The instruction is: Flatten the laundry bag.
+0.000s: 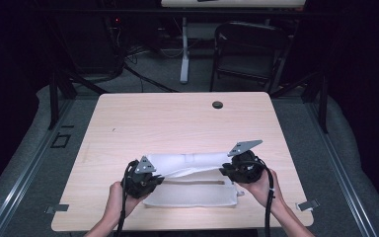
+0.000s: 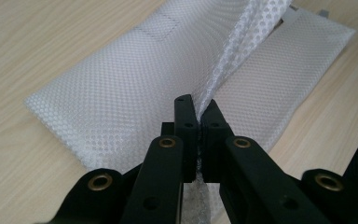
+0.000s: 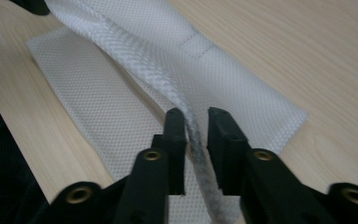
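A white mesh bag (image 1: pixel 192 196) lies flat near the front edge of the wooden table (image 1: pixel 177 121). Its upper layer (image 1: pixel 192 160) is lifted and stretched between my two grippers. My left gripper (image 1: pixel 159 178) is at the bag's left end. In the left gripper view the left gripper (image 2: pixel 199 114) is shut on the raised mesh edge (image 2: pixel 242 42). My right gripper (image 1: pixel 223 171) is at the bag's right end. In the right gripper view the right gripper (image 3: pixel 196 119) has its jaws slightly apart, and the rolled fabric edge (image 3: pixel 135 60) runs between them against one pad, with a gap to the other.
A dark round grommet hole (image 1: pixel 217 104) sits at the table's far side. Beyond the table stand a black chair (image 1: pixel 249 49) and a white desk leg (image 1: pixel 184 59). Metal clips (image 1: pixel 308 205) mark the front corners. Bare wood lies behind the bag.
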Action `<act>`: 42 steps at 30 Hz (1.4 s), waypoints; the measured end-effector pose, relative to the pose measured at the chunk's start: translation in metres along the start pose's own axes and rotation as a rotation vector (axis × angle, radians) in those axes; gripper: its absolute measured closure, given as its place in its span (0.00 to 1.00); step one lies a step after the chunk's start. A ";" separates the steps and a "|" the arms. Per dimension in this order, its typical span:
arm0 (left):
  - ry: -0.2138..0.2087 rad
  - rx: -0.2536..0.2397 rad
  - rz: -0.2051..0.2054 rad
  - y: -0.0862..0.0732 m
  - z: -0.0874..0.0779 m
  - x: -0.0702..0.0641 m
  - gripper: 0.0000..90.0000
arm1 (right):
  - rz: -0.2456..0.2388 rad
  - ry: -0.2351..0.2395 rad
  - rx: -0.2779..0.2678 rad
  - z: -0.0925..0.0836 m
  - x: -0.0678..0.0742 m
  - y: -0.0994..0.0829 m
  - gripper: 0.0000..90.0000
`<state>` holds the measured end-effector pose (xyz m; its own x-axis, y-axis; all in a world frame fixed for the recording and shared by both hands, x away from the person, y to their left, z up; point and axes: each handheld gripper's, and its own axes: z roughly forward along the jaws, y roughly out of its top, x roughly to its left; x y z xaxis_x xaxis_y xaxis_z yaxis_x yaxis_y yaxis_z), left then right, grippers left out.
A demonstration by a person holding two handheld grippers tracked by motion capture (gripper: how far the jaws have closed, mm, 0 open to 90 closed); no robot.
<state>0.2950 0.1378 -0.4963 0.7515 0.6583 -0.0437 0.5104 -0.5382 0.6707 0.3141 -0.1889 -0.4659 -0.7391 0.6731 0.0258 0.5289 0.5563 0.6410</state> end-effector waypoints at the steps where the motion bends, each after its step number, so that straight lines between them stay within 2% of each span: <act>1: 0.000 0.000 0.000 0.000 0.000 0.000 0.99 | -0.002 -0.010 -0.001 0.000 -0.001 -0.002 0.81; 4: 0.004 -0.017 -0.014 0.006 -0.004 0.001 0.99 | -0.004 -0.021 0.022 0.000 -0.003 -0.005 0.79; 9: 0.008 -0.035 -0.030 0.014 -0.011 0.004 0.99 | 0.011 -0.031 0.025 -0.003 -0.011 -0.010 0.83; 12: 0.002 -0.028 -0.036 0.017 -0.013 0.006 0.99 | 0.026 -0.041 0.020 -0.002 -0.015 -0.011 0.85; 14: 0.019 -0.035 -0.043 0.019 -0.015 0.007 0.99 | 0.034 -0.047 0.019 -0.002 -0.018 -0.011 0.78; 17: 0.024 -0.032 -0.068 0.024 -0.017 0.013 0.99 | 0.061 -0.046 0.008 -0.006 -0.022 -0.014 0.68; 24: 0.032 -0.039 -0.112 0.044 -0.023 0.030 0.99 | 0.075 -0.051 -0.025 -0.021 -0.021 -0.021 0.63; 29: 0.049 -0.038 -0.119 0.055 -0.024 0.036 0.99 | 0.078 -0.048 -0.031 -0.029 -0.016 -0.031 0.62; 30: 0.048 -0.038 -0.122 0.056 -0.024 0.037 0.99 | 0.073 -0.039 -0.033 -0.029 -0.014 -0.036 0.67; 31: 0.043 -0.031 -0.118 0.058 -0.024 0.038 0.99 | 0.073 -0.039 -0.033 -0.029 -0.014 -0.036 0.67; 33: 0.051 -0.033 -0.123 0.060 -0.022 0.040 0.99 | 0.058 -0.034 -0.033 -0.026 -0.008 -0.040 0.76; 37: 0.041 -0.024 -0.129 0.063 -0.020 0.044 0.99 | 0.003 -0.005 -0.015 -0.016 0.002 -0.040 0.95; 39: 0.042 -0.023 -0.130 0.065 -0.020 0.045 0.99 | -0.041 0.010 0.013 -0.006 0.009 -0.040 1.00; 41: 0.038 -0.018 -0.132 0.066 -0.020 0.047 0.99 | -0.079 0.025 0.051 0.009 0.016 -0.042 1.00; 42: 0.049 -0.021 -0.132 0.067 -0.019 0.047 0.99 | -0.105 0.028 0.098 0.025 0.020 -0.042 1.00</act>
<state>0.3565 0.1425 -0.4396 0.6565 0.7481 -0.0969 0.5944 -0.4339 0.6771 0.2878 -0.1867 -0.5112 -0.8032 0.5955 -0.0157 0.4849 0.6689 0.5634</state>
